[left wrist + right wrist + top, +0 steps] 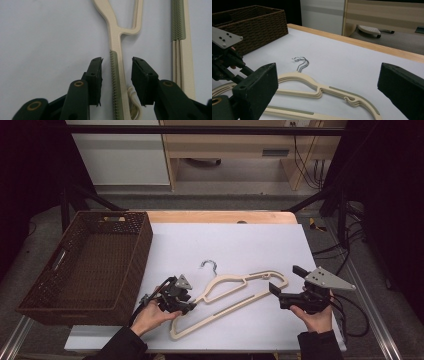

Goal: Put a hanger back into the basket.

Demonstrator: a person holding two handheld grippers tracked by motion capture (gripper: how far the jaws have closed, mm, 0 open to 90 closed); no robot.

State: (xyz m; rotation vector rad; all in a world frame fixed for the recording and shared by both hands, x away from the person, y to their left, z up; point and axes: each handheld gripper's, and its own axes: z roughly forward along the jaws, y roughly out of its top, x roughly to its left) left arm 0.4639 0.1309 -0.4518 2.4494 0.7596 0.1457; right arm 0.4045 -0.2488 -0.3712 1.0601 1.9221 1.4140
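**Left gripper straddling the hanger arm, right gripper waiting wide**

I have my left gripper (186, 304) down on the stack of cream hangers (235, 292), at the end of the shoulder nearest it. In the left gripper view the jaws stand partly closed, one on each side of a hanger arm (117, 82) with its grey ribbed grip strip; a narrow gap shows on both sides, so the pads are not pressing on it. The arm runs straight ahead from between the jaws and forks just beyond their tips. The hangers' bottom bar (181, 50) lies off to the right of the jaws.

My right gripper (282, 285) hovers just beside the other shoulder end, its jaws spread wide with nothing between them. From the right gripper view, the hangers (317, 87) lie flat ahead of and below the jaws, metal hooks (300, 62) pointing away. The brown wicker basket (95, 257) stands beyond the left gripper, on the side away from the right one.
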